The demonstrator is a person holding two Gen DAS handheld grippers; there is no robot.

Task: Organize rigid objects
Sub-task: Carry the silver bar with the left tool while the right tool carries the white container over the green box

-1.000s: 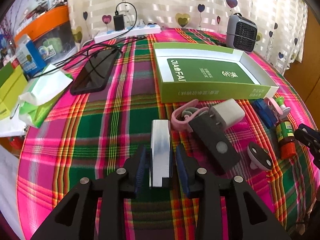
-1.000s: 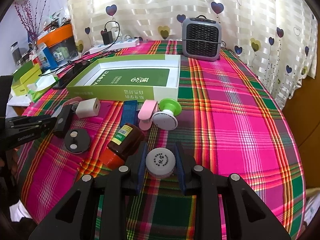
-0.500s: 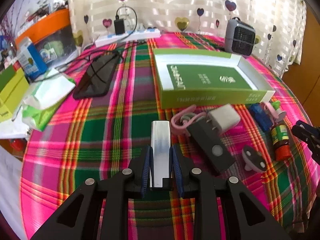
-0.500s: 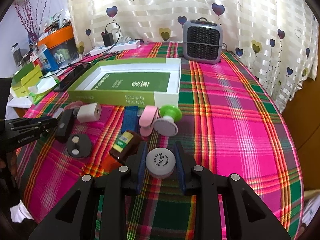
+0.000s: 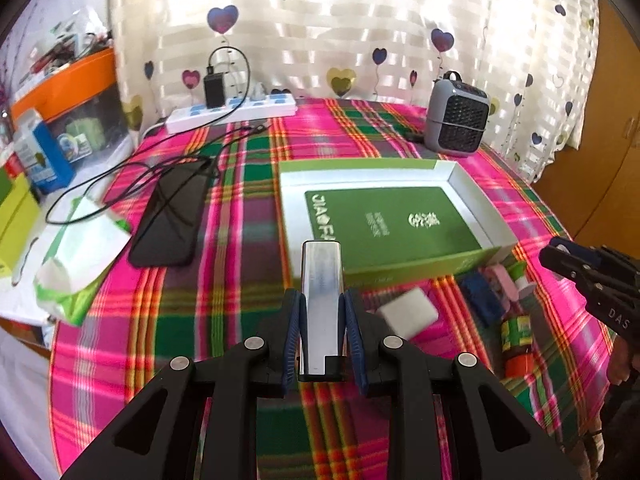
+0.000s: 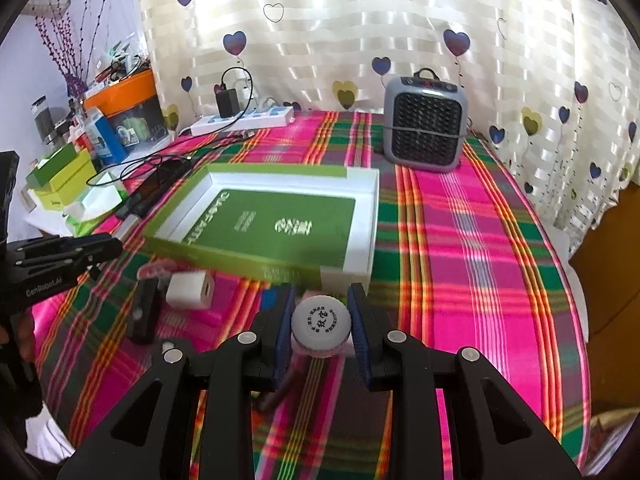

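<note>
My left gripper (image 5: 322, 330) is shut on a silver rectangular bar (image 5: 321, 300) and holds it above the plaid table, its tip near the front wall of the open green box (image 5: 404, 266). My right gripper (image 6: 321, 326) is shut on a round white lidded jar (image 6: 321, 320), lifted above the table near the green box (image 6: 256, 256). On the cloth lie a white charger cube (image 5: 408, 314), a blue item (image 5: 478, 294), a brown bottle (image 5: 516, 338) and a black block (image 6: 144, 314).
A black phone (image 5: 170, 216) with cables, a tissue pack (image 5: 80, 256) and a power strip (image 5: 232, 114) lie left and back. A grey heater (image 6: 424, 136) stands at the back. The right gripper shows at the right edge of the left wrist view (image 5: 592, 276).
My left gripper shut on the silver bar and lifted it toward the green box. My right gripper rose with the jar and moved forward toward the box.
</note>
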